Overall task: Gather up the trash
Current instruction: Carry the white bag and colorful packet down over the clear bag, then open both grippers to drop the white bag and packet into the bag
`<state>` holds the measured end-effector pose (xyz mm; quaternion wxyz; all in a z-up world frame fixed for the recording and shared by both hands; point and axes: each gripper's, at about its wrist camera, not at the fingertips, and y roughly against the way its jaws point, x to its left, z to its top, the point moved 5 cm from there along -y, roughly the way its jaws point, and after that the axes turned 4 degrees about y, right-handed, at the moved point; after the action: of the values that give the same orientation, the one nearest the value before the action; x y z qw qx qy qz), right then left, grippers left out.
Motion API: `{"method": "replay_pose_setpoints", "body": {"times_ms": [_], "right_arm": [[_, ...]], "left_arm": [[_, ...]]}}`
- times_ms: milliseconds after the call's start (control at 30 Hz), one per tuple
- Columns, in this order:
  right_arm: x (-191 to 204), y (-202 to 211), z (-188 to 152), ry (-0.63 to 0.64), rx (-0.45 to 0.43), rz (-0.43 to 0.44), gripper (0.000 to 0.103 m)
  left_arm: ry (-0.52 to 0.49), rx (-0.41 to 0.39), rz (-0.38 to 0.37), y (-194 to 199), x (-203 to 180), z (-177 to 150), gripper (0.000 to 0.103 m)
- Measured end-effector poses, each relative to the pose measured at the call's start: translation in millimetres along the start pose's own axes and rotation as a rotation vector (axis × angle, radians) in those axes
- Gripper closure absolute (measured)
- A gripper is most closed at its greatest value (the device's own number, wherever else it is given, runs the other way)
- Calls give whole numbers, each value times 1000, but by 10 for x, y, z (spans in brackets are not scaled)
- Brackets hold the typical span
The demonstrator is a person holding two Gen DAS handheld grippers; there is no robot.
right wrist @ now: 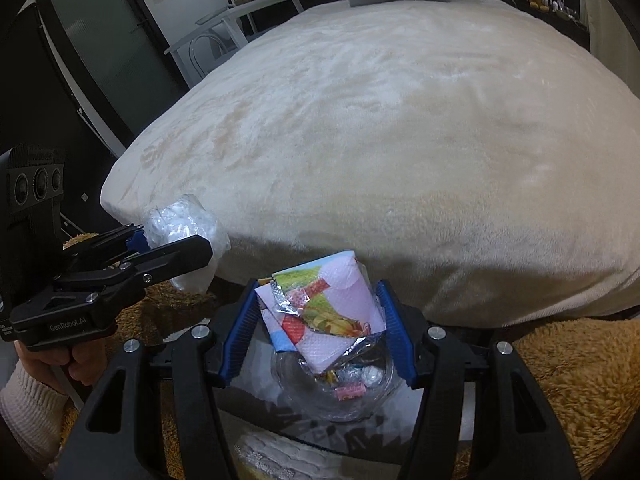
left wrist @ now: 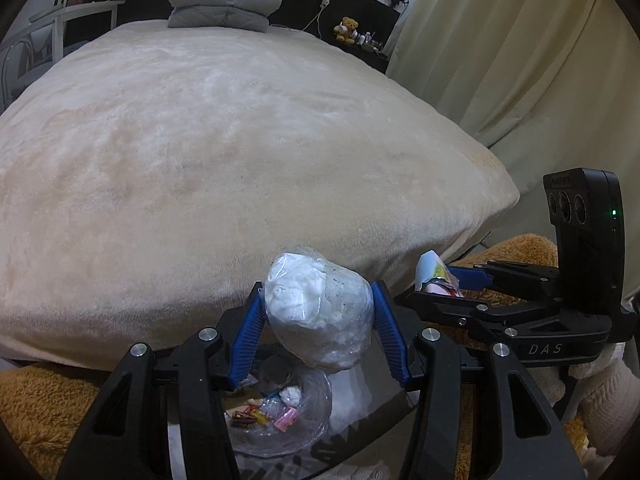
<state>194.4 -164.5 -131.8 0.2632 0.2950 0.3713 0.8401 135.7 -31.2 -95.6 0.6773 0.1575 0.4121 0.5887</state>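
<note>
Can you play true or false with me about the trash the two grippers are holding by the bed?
1. The left gripper holds a white wad wrapped in clear plastic. True.
2. The right gripper is empty. False: it is shut on a colourful printed paper wrapper.
3. A clear plastic bag with small bits of trash sits below both grippers. True.
4. The cream fleece bed blanket is covered with trash. False: none shows on it.
5. A brown teddy bear sits far behind the bed. True.
</note>
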Motion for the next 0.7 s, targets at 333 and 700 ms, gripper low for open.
{"method": "replay_pose_setpoints", "body": {"times_ms": [333, 700], "right_arm": [[-55, -356, -242, -96, 171, 34, 45], [-166, -761, -420, -200, 337, 52, 45]], "left_arm": [[37, 209, 56, -361, 172, -390, 51], [129, 406, 71, -709, 363, -734, 51]]}}
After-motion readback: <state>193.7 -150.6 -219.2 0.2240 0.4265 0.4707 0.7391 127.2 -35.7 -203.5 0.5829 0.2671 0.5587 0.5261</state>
